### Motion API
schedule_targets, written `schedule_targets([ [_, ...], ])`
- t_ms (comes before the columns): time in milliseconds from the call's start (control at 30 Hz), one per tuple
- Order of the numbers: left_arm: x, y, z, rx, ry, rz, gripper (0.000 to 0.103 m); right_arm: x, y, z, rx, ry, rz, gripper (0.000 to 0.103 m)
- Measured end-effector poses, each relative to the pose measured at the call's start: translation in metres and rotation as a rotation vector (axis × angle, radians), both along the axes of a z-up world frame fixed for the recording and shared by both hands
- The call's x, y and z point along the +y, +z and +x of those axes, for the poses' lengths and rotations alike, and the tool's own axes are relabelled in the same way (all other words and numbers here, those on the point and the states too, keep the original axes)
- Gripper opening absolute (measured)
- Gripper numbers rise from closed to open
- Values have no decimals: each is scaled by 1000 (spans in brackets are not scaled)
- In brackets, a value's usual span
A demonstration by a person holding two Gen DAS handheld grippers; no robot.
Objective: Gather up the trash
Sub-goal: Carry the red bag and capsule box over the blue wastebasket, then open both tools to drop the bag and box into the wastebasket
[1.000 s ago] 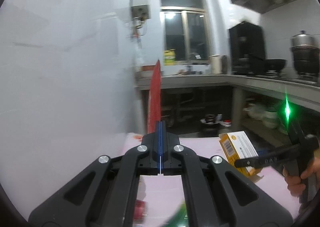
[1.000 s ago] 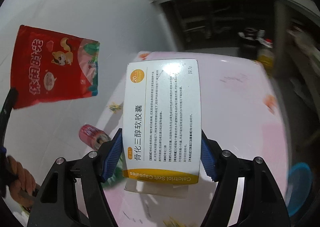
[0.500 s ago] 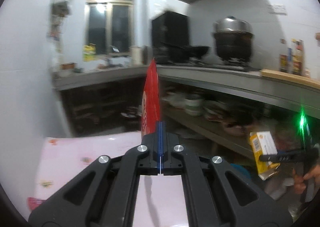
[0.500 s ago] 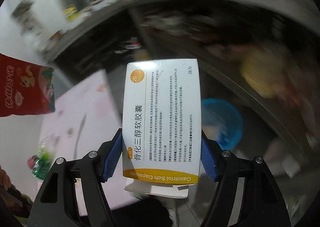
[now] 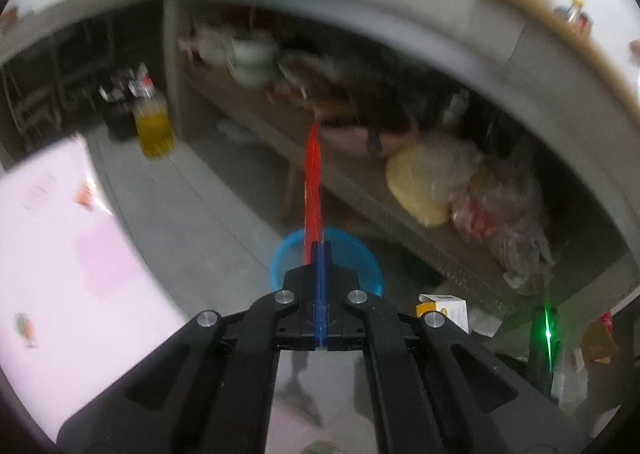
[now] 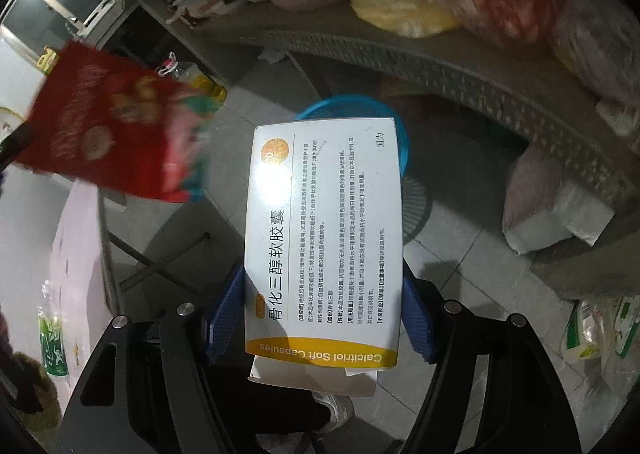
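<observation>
The left gripper [image 5: 321,250] pinches a red bag [image 5: 312,190], seen edge-on. The right gripper [image 6: 320,318] squeezes a white box [image 6: 324,238], which hides part of the blue bin [image 6: 402,134] on the floor beyond. The shelf [image 6: 460,66] is blurry.

Two grippers are counted: the left gripper [image 5: 322,266] and the right gripper [image 6: 320,294]. One red snack bag [image 6: 116,134], one medicine box [image 6: 324,238], one blue bin [image 5: 360,258] ahead, and one oil bottle [image 5: 154,126] are seen.

Grey tiled floor [image 6: 460,238], concrete counter [image 5: 320,2] with a cluttered lower shelf [image 6: 460,66] (dim, blurred)
</observation>
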State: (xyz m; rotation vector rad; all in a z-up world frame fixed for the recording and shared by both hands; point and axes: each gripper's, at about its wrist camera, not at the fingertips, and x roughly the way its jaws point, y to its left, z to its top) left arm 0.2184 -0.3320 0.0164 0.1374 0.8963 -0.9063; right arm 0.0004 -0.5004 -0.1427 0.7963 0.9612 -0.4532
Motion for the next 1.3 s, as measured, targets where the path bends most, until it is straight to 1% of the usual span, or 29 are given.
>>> schedule_targets([
  [33,-16,-17,8,73,-1,6,0,-3,-6,-1,2,-4,12,68],
  [100,-38,-41,19,176,-1,16,0,-8,-13,-4,5,-15,29,68],
  [167,-60,-67,28,253,6,25,0,-14,-20,-8,9,-27,43,68],
  [233,-79,-86,33,284,17,42,0,-20,-26,-12,13,-40,57,68],
  [300,-98,-103,39,311,21,42,0,-28,-32,-16,18,-59,70,68],
  [400,-119,-128,52,323,64,69,0,-34,-35,-20,34,-74,75,68],
  [433,-122,-133,57,326,77,78,3,-36,-37,-21,40,-76,77,68],
  [467,-129,-147,63,334,92,108,16,-37,-40,-22,48,-77,79,68],
  [500,-132,-157,68,340,108,137,36,-38,-43,-23,56,-78,80,68],
  [533,-134,-171,74,343,136,185,42,-39,-45,-23,64,-78,80,68],
  [567,-134,-177,77,331,163,226,43,-39,-48,-23,71,-80,82,68],
  [633,-129,-180,80,317,177,243,43,-39,-53,-23,80,-80,84,68],
  [700,-122,-176,81,305,176,225,45,-40,-59,-20,92,-76,85,68],
  [833,-109,-151,79,257,170,207,46,-38,-66,-6,99,-57,87,68],
  [900,-101,-132,75,224,155,187,52,-38,-65,5,88,-40,80,68],
  [967,-84,-108,70,196,128,157,55,-39,-67,20,78,-21,66,68],
  [1000,-80,-98,69,190,120,146,58,-40,-68,28,76,-13,59,68],
  [1033,-67,-84,65,176,110,127,60,-42,-69,37,77,-3,50,68],
  [1100,-50,-66,59,155,105,102,64,-47,-71,66,81,26,11,69],
  [1133,-34,-53,53,138,95,88,65,-50,-70,78,80,39,-9,69],
  [1233,2,-31,39,115,86,54,68,-63,-76,129,93,75,-109,73],
  [1267,12,-26,35,109,82,44,70,-68,-79,144,99,83,-146,81],
  [1300,26,-21,28,94,77,39,71,-74,-85,159,114,90,-192,85],
])
